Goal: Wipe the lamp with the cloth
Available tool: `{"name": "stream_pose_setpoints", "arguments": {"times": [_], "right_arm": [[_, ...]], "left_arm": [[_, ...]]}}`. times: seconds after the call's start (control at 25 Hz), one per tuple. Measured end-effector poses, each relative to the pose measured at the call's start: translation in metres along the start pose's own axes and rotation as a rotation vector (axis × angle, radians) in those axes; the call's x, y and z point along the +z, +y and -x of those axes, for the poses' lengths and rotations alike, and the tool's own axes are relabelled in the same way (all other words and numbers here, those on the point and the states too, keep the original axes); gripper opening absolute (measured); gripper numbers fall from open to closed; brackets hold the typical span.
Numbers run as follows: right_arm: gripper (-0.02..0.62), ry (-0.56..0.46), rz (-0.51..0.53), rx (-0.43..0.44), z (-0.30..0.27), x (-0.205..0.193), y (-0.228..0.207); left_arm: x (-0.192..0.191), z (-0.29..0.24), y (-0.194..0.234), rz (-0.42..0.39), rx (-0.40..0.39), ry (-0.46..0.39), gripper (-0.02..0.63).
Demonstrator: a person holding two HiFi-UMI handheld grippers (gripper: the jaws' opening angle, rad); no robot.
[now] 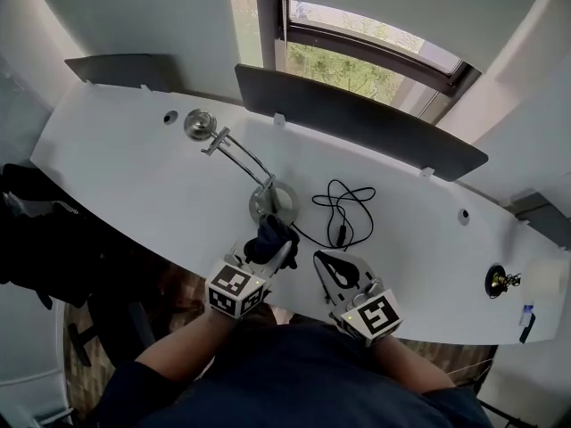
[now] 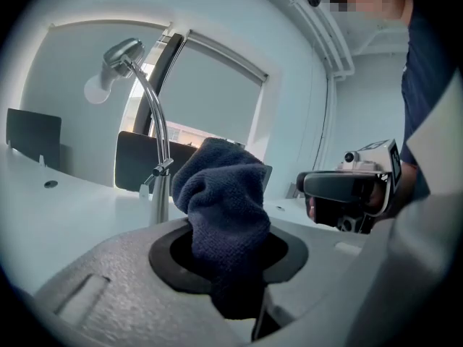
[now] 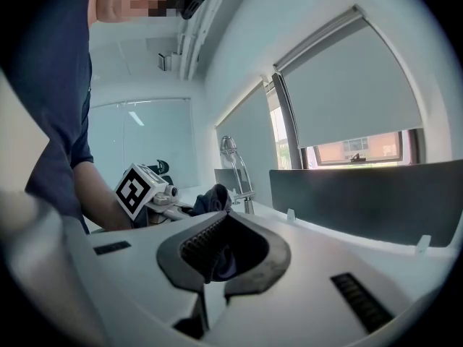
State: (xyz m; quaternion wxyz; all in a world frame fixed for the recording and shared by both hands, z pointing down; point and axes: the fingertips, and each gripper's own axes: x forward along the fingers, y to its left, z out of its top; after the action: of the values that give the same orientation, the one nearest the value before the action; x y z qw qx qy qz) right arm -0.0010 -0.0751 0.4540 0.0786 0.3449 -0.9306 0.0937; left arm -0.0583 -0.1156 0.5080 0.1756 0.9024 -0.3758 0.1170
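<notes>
The lamp [image 1: 239, 153] stands on the table [image 1: 116, 159], its long arm slanting from the base away to the head at far left. The left claw [image 1: 278, 252] pinches the cloth [image 1: 270, 235], bunched just before that base; the right claw [image 1: 323, 262] is pressed together, empty

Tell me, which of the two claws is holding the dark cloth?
The left claw: the dark cloth is bunched between its jaws, close to the lamp. The right claw is shut on nothing.
</notes>
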Motion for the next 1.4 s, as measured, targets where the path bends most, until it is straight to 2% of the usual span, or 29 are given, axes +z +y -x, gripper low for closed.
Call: {"name": "stream_pose_setpoints", "arguments": {"times": [0.16,0.36,0.48,0.68,0.8,1.0,1.24,1.4], "right_arm": [[0.012,0.014,-0.012,-0.013,-0.016,-0.006,-0.005],[0.012,0.034,-0.027,-0.016,-0.027,-0.013,-0.007],[0.011,0.044,-0.036,-0.019,-0.029,-0.017,-0.009],[0.012,0.079,-0.052,-0.023,-0.03,-0.023,-0.015],[0.012,0.089,-0.058,-0.023,-0.031,-0.027,-0.017],[0.012,0.112,-0.075,-0.036,-0.026,-0.039,-0.023],[0.012,0.104,-0.139,-0.039,-0.027,-0.037,-0.026],[0.012,0.113,-0.095,-0.029,-0.028,-0.044,-0.029]], "left_arm": [[-0.012,-0.017,0.025,-0.01,0.005,0.055,0.13],[-0.021,-0.028,0.059,-0.063,0.065,0.111,0.13],[-0.021,-0.031,0.075,-0.131,0.098,0.14,0.13],[-0.019,-0.036,0.096,-0.297,0.163,0.188,0.132],[-0.019,-0.042,0.101,-0.389,0.174,0.201,0.131],[-0.022,-0.049,0.107,-0.488,0.183,0.235,0.132],[-0.046,-0.059,0.118,-0.525,0.16,0.292,0.132],[-0.054,-0.064,0.119,-0.515,0.148,0.315,0.132]]}}
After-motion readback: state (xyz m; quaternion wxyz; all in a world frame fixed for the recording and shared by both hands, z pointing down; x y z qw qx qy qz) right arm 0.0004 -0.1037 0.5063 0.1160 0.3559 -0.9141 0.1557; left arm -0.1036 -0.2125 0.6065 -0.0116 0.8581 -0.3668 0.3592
